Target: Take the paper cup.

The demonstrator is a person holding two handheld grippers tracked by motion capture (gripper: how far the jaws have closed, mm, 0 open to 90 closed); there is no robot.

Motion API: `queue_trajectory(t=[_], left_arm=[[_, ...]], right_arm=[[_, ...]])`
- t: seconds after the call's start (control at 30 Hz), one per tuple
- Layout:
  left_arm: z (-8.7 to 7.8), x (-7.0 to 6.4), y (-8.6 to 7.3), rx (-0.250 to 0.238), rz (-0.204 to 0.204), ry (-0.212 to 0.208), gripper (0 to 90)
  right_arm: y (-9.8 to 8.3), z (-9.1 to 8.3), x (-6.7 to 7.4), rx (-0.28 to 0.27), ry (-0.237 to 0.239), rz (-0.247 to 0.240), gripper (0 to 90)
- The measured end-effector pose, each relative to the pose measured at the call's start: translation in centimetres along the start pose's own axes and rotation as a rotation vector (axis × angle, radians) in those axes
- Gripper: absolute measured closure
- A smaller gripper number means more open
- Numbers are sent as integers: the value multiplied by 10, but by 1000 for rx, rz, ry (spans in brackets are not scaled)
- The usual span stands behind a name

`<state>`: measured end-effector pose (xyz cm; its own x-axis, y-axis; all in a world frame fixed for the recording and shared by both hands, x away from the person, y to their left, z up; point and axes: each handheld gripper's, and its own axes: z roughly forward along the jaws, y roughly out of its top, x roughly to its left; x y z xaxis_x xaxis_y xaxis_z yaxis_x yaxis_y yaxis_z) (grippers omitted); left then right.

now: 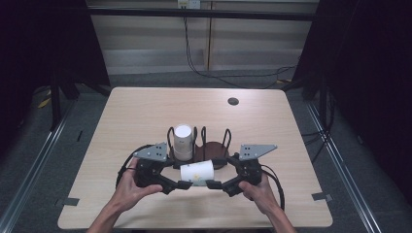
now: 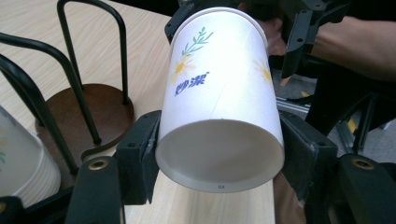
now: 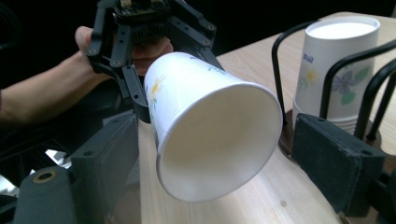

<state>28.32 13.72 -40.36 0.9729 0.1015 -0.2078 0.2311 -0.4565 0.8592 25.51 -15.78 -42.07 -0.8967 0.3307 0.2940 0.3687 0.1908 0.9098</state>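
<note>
The left gripper is clamping its two black pads on the narrow base end of a white paper cup printed with flowers, lying on its side above the desk near its front edge. The right gripper is standing with its jaws wide on either side of the cup's open mouth, apart from the rim. Just behind, a stack of paper cups is standing in a black wire rack on a brown base.
</note>
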Motion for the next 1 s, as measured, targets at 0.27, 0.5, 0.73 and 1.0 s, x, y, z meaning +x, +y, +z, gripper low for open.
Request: queue_trajectory(t=[0.27, 0.5, 0.73, 1.0], left_arm=[[-1, -2, 2, -11, 7, -6, 366], [-1, -6, 5, -22, 15, -11, 366], [1, -7, 5, -18, 17, -24, 366], [3, -8, 5, -18, 17, -37, 365]], right_arm=[[-1, 3, 0, -18, 20, 1, 145], [-2, 6, -1, -7, 39, 7, 187], [-2, 9, -1, -19, 76, 20, 199], [-4, 11, -3, -24, 108, 39, 201]])
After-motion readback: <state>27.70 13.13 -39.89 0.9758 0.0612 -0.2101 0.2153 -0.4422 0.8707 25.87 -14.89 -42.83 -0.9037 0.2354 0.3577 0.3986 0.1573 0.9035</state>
